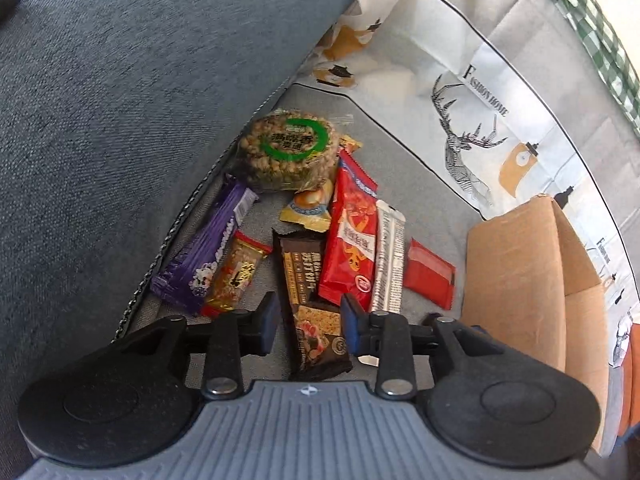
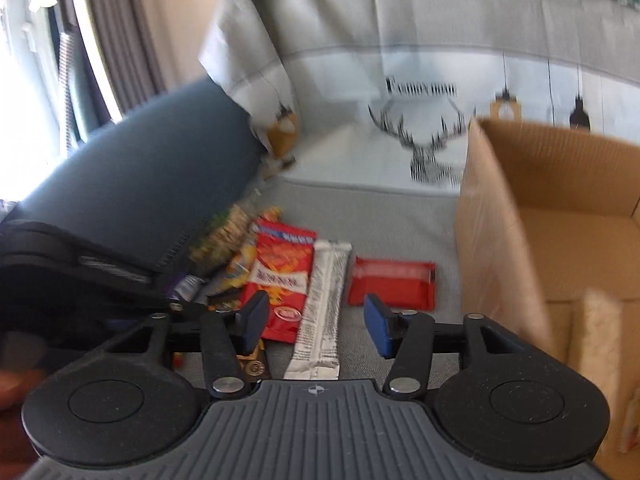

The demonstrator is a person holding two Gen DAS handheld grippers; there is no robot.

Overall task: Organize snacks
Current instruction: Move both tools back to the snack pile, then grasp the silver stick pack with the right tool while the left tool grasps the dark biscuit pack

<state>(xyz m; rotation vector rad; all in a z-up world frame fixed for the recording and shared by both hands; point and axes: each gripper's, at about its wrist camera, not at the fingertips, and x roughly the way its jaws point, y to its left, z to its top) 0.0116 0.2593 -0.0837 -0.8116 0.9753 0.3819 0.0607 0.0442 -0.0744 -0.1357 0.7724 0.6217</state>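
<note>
Nearest in the left wrist view, the left gripper (image 1: 310, 322) points steeply down at a heap of snacks on a grey woven seat cover (image 1: 432, 200); its ribbed grey body and matte black linkage arms frame two blue rubber-faced pads that stand narrowly apart on either side of a dark brown glossy bar wrapper (image 1: 310, 300), with a small gap visible on each side, so nothing is clamped. Left of that bar lie a gold-and-red crinkled foil bar (image 1: 236, 276) and a long purple wrapper (image 1: 208, 256) against the edge of a blue-grey textured cushion (image 1: 120, 120). To the right are a red glossy pouch (image 1: 352, 236), a slim white printed stick pack (image 1: 388, 256) and a flat red rectangular packet (image 1: 430, 274). Farther back sit a small yellow packet (image 1: 310, 208) and a round, knobbly puffed-grain cake (image 1: 286, 150) in clear film with a green ring label. In the blurred right wrist view, the right gripper (image 2: 316, 320) hovers with its jaws moderately wide and empty, above the lower end of the white stick pack (image 2: 320, 312). A corrugated cardboard box (image 2: 504, 208) stands open at the right, just beyond the flat red packet (image 2: 392, 282), with a pale rough-textured packet inside. Behind everything hangs a smooth white-and-grey printed cloth (image 1: 472, 92) with a line-drawn deer.
</note>
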